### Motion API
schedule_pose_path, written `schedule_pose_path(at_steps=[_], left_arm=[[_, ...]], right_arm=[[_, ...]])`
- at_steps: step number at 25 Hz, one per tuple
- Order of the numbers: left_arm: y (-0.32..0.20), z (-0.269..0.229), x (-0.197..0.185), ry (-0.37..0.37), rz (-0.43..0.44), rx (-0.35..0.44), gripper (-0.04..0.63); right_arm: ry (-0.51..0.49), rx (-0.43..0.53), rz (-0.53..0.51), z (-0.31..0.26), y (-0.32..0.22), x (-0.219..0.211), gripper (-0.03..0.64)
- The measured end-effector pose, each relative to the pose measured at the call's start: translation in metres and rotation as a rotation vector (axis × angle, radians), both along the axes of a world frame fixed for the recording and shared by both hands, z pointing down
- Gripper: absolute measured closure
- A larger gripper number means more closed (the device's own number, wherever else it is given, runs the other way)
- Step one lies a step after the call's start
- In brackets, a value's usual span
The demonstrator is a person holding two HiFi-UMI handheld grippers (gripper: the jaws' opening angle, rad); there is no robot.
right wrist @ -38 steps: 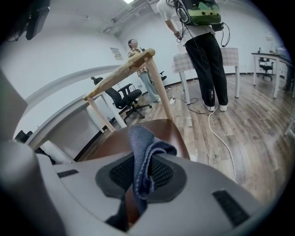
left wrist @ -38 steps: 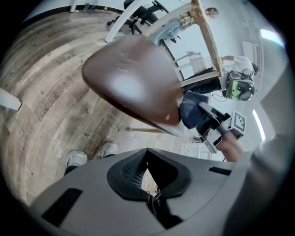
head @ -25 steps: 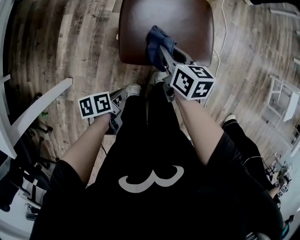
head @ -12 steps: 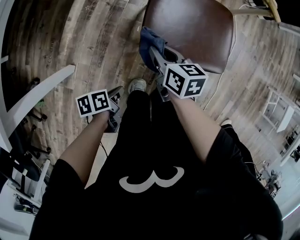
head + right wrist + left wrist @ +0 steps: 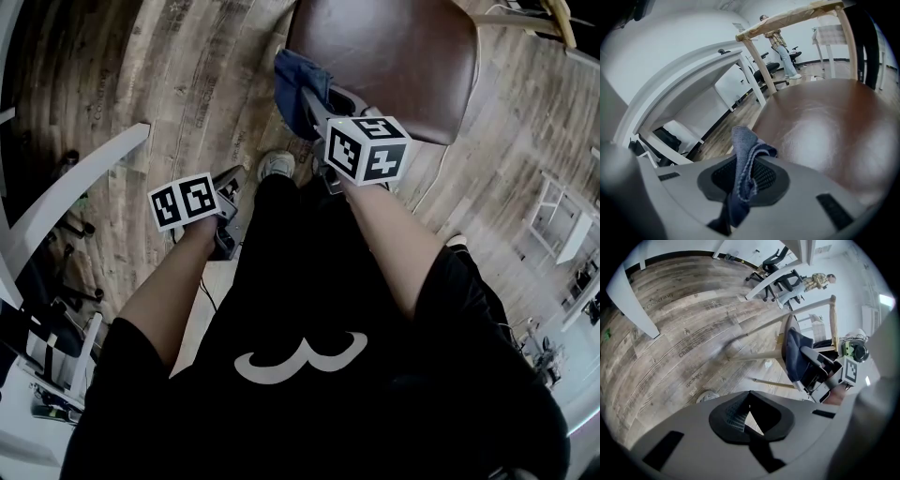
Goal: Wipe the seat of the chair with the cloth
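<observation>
Cloth: a blue cloth [image 5: 296, 86] is bunched into a long wad at the near left corner of the chair's seat [image 5: 394, 56], partly over the seat's edge and partly over the plank floor [image 5: 169, 84].
Cloth's long axis: in the left gripper view the cloth [image 5: 796, 355] is seen hanging lengthwise, straight down beside the seat's edge. In the right gripper view it runs along the jaws, and its free end is pointed away toward the seat and folded over to the right.
Contact: whether the cloth is pressed onto the seat cannot be told.
Right hand-held gripper [image 5: 309, 98]: it is aimed away from the person at the seat's corner. Its jaws are closed tight, with the cloth pinched between the pads.
Left hand-held gripper [image 5: 236, 178]: it is held low beside the person's left leg, well apart from the seat. Its jaws are brought together with nothing between them — only a sliver of floor is seen through.
Seat: it is brown and glossy, with pale glare on it.
</observation>
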State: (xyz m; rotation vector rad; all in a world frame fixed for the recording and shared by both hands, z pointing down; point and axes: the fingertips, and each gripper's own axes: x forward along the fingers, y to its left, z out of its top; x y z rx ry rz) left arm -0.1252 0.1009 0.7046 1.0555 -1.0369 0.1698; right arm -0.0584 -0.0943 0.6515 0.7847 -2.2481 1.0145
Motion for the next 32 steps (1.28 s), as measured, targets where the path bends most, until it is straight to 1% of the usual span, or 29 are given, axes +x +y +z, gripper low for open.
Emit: schedule_pose_path(at_steps=[5,9,14,19,27,32], left_arm=[[-0.006,-0.002,0.007,-0.007,0.016,0.002,0.583],[-0.01,-0.002,0.015,-0.009,0.029,0.004,0.583],[-0.014,0.001,0.032,-0.004,0.042,0.002,0.583],[-0.015,0.001,0.05,-0.006,0.06,-0.007,0.583],[-0.032,-0.002,0.078,-0.017,0.065,0.002,0.583],[-0.041,-0.006,0.105,-0.01,0.089,0.009,0.583]], right_arm=[[-0.007,0.007,-0.004,0.0,0.0,0.003,0.563],[-0.012,-0.003,0.018,0.002,-0.004,0.015,0.563],[-0.003,0.002,0.039,0.006,-0.009,0.038,0.563],[-0.002,-0.013,0.066,0.009,-0.012,0.064,0.563],[0.02,-0.009,0.069,0.01,-0.017,0.109,0.563],[0.045,-0.012,0.094,0.012,-0.023,0.147,0.563]])
